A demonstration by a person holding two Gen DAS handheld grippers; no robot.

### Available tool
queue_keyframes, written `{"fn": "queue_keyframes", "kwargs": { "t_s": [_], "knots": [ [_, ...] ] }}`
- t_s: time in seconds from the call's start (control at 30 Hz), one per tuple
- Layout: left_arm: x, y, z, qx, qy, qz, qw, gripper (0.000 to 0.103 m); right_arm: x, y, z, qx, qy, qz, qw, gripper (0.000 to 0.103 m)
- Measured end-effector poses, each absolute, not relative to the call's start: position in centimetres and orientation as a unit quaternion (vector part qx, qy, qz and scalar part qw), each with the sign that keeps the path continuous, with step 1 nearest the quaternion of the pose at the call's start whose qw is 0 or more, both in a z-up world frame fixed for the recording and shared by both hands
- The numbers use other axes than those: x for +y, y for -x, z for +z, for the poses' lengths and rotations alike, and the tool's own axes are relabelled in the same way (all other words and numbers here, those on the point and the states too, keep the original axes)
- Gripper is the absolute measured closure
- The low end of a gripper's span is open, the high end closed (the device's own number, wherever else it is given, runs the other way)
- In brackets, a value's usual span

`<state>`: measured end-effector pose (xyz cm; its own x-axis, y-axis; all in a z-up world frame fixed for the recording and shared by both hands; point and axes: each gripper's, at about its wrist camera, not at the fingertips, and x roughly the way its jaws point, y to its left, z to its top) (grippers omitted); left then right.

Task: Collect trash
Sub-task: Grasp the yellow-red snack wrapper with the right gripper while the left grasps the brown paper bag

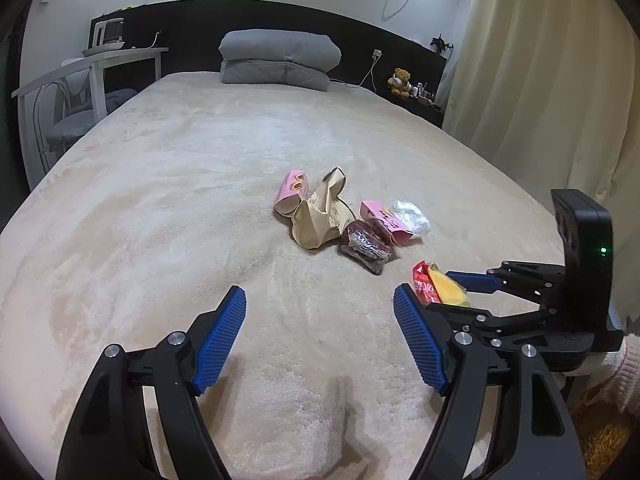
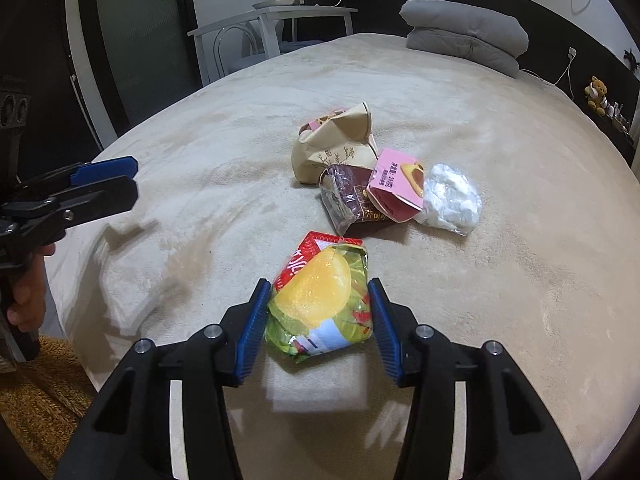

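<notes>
Right gripper (image 2: 318, 312) jaws close on the snack packet (image 2: 320, 300), its long axis running forward between them; left gripper (image 1: 320, 340) jaws stand wide, empty, farther off.

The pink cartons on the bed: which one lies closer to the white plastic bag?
The pink carton with the pudding picture; it touches the white plastic bag. The other pink carton lies behind the brown paper bag.

Far pink carton (image 2: 324, 117) mostly behind the paper bag (image 2: 336, 144); shelf trinkets (image 1: 422, 92) too small.
</notes>
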<state>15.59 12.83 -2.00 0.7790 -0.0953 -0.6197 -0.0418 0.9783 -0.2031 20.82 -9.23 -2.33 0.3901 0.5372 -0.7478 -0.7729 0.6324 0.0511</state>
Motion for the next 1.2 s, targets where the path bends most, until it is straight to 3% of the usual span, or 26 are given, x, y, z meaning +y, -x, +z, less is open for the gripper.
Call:
{"fn": "queue_keyframes", "kwargs": {
  "t_s": [0.57,0.73,1.17,1.2],
  "knots": [
    [13.7,-24.4,-4.7,0.347,0.128,-0.007,0.929,0.028,-13.8,-20.5,0.2,0.374,0.106,0.399,0.830,0.054],
    [14.2,-26.8,-5.4,0.346,0.142,-0.004,0.927,0.022,-14.7,-20.3,0.8,0.372,0.096,0.404,0.830,0.054],
    [15.9,-31.5,-7.7,0.356,0.191,-0.034,0.914,0.023,-15.9,-21.0,1.3,0.374,0.082,0.405,0.830,0.054],
    [15.7,-31.6,-7.7,0.356,0.189,-0.037,0.914,0.028,-16.0,-21.1,1.3,0.375,0.080,0.404,0.830,0.054]
  ]
}}
